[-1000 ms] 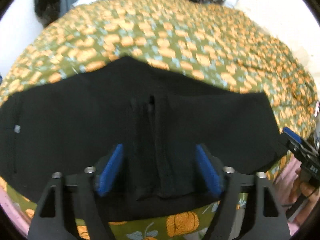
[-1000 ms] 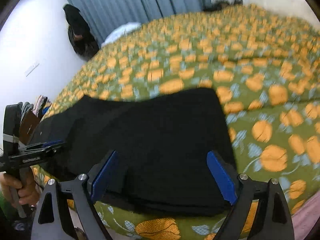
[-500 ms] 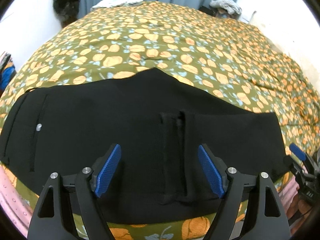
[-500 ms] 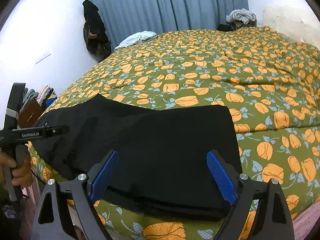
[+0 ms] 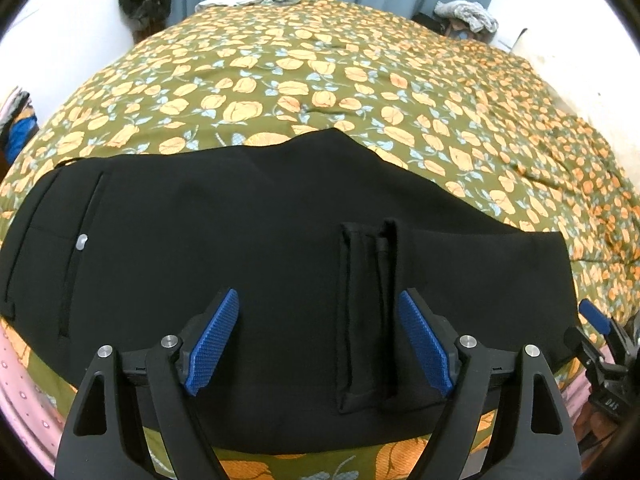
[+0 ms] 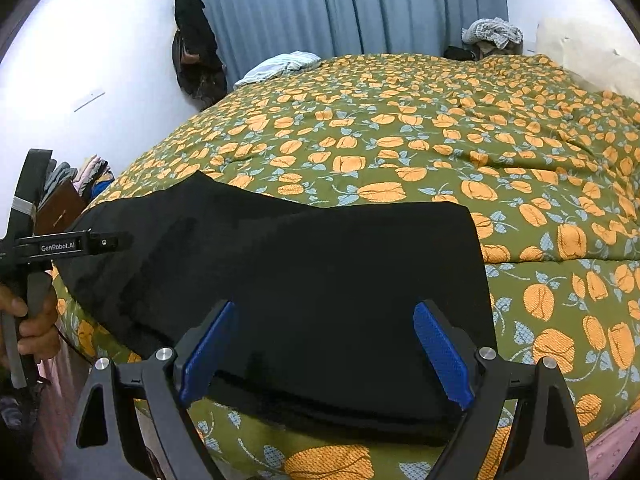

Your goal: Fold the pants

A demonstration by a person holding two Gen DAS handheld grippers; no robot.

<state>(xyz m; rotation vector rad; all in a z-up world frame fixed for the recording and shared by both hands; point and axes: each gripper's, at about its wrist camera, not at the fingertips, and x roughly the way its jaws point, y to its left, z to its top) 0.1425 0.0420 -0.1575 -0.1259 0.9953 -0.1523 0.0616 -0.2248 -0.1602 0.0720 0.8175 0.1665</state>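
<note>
Floral bedspread [image 5: 320,80], black pants [image 5: 240,240] lying crosswise along near edge, both grippers' fingers [image 5: 214,344] released.

A home bedroom: a wide bed [image 6: 440,128] under a green quilt with orange flowers, blue curtains [image 6: 340,4] along the far wall, a dark garment [image 6: 196,40] hanging on the white wall, and loose clothes [image 6: 492,34] heaped at the bed's far end.
</note>
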